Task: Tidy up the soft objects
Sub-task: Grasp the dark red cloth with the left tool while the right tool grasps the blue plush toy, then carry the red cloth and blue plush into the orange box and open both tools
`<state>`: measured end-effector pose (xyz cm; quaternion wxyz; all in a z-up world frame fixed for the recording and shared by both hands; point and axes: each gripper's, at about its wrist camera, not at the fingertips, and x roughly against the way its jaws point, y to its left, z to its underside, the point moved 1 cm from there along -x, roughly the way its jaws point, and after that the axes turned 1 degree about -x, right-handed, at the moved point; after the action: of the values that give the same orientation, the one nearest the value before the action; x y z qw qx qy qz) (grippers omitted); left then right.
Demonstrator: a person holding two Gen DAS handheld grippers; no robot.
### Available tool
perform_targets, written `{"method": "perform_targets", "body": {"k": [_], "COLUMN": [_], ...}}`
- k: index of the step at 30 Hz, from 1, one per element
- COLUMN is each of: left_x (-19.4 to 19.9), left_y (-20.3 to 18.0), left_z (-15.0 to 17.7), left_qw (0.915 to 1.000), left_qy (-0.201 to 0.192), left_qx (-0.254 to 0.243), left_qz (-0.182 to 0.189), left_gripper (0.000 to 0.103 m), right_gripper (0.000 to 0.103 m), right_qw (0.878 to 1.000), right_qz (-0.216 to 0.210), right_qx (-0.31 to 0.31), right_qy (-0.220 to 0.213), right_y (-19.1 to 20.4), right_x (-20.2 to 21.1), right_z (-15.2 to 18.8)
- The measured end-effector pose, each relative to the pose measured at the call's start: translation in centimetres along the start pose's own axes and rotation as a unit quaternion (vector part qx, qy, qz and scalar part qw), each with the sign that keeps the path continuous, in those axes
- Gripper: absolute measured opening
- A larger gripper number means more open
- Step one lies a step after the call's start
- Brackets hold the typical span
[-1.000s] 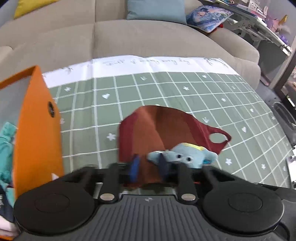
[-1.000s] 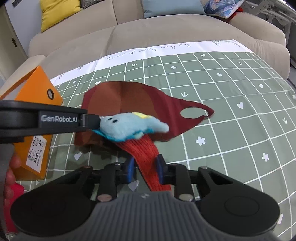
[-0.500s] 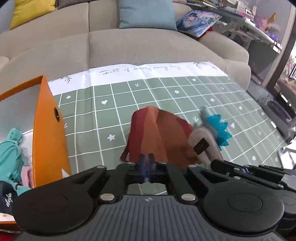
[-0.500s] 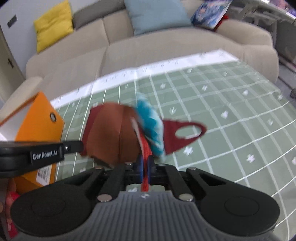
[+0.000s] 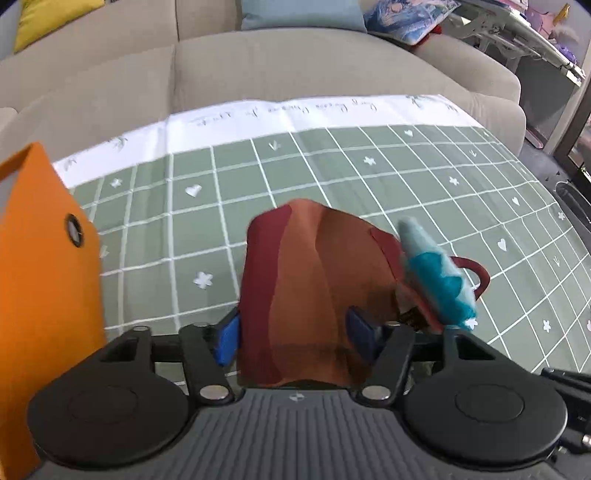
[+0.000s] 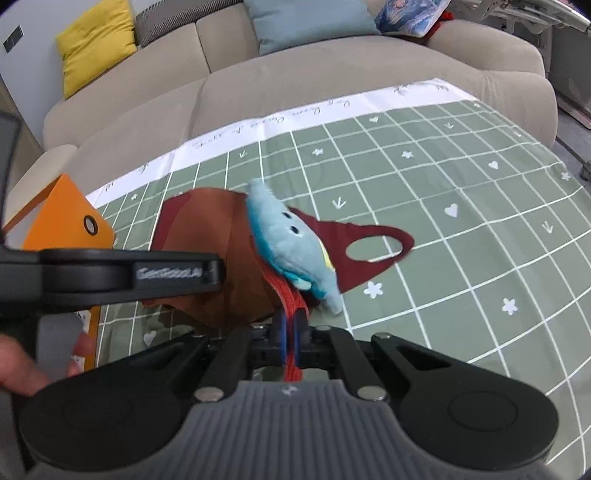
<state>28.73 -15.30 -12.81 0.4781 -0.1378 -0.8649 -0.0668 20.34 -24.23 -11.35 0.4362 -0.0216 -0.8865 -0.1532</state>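
A dark red cloth face mask [image 5: 314,280] lies on the green checked cloth; it also shows in the right wrist view [image 6: 354,240]. My left gripper [image 5: 291,332] is open, its blue pads either side of the mask's near edge. My right gripper [image 6: 291,328] is shut on the red knitted strap [image 6: 290,306] of a light blue plush toy [image 6: 288,243] and holds the toy above the mask. The toy shows at the right in the left wrist view [image 5: 436,277].
An orange box [image 5: 44,280] stands at the left, its flap up; it also shows in the right wrist view [image 6: 66,221]. A beige sofa [image 6: 332,85] with yellow [image 6: 96,44] and blue [image 6: 310,18] cushions lies behind the cloth [image 5: 369,177].
My left gripper has let go of the toy, shut, then opened again over the mask. My right gripper has shut on the red strap and lifted the toy.
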Motion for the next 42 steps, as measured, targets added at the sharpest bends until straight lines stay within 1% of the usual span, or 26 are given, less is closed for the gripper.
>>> {"method": "perform_targets", "body": {"k": [2, 3, 5, 6, 8, 15, 19, 22, 27, 31, 34, 37, 42], "left_x": [-0.6, -0.9, -1.1, -1.0, -0.7, 2.5, 4.7, 6.3, 9.1, 11.7, 13.7, 15.6, 19.0], "left_y": [-0.3, -0.6, -1.0, -1.2, -1.6, -1.2, -1.0, -0.9, -0.1, 0.5, 1.0, 1.7, 3.0], "left_z": [0.1, 0.2, 0.5, 0.7, 0.9, 1.6, 2.0, 2.9, 4.6, 6.0, 7.0, 7.9, 9.3], "left_qw": [0.9999, 0.9998, 0.9995, 0.9993, 0.999, 0.9992, 0.9989, 0.9983, 0.9984, 0.998, 0.9975, 0.9966, 0.9948], "left_qy": [0.007, 0.01, 0.01, 0.006, -0.001, -0.02, -0.032, -0.04, -0.048, -0.059, -0.07, -0.082, -0.101], "left_qx": [-0.002, -0.01, -0.024, -0.029, -0.036, -0.025, -0.031, -0.042, -0.03, -0.023, -0.014, -0.006, 0.006], "left_qz": [0.013, 0.016, 0.02, 0.025, 0.026, 0.026, 0.017, 0.006, 0.003, 0.003, 0.005, 0.008, 0.012], "left_gripper": [0.033, 0.027, 0.008, 0.005, 0.004, 0.004, 0.004, 0.004, 0.004, 0.004, 0.004, 0.004, 0.004], "right_gripper": [0.0, 0.0, 0.0, 0.0, 0.0, 0.0, 0.0, 0.0, 0.0, 0.0, 0.0, 0.0, 0.0], "right_qw": [1.0, 1.0, 1.0, 1.0, 1.0, 1.0, 1.0, 1.0, 1.0, 1.0, 1.0, 0.999, 0.996], "right_qz": [-0.003, -0.004, -0.006, -0.006, -0.006, -0.012, -0.019, -0.011, -0.016, -0.017, -0.019, -0.013, -0.012], "right_qx": [0.0, 0.001, 0.002, 0.004, 0.008, 0.011, 0.012, 0.015, -0.007, -0.01, 0.007, 0.044, 0.081], "right_qy": [0.004, 0.004, 0.006, 0.007, 0.008, 0.002, -0.004, -0.008, -0.003, -0.001, -0.005, -0.022, -0.044], "right_y": [0.0, 0.1, 0.1, 0.1, 0.4, 0.7, 1.1, 1.6, 1.4, 1.8, 2.9, 4.6, 6.7], "right_x": [-0.2, -0.1, -0.2, -0.2, -0.4, 0.6, 2.3, 4.1, 6.8, 8.3, 9.6, 11.4, 13.9], "right_z": [0.1, 0.1, 0.2, 0.2, 0.2, 0.3, 0.7, 1.2, 2.0, 2.7, 3.5, 3.9, 4.4]}}
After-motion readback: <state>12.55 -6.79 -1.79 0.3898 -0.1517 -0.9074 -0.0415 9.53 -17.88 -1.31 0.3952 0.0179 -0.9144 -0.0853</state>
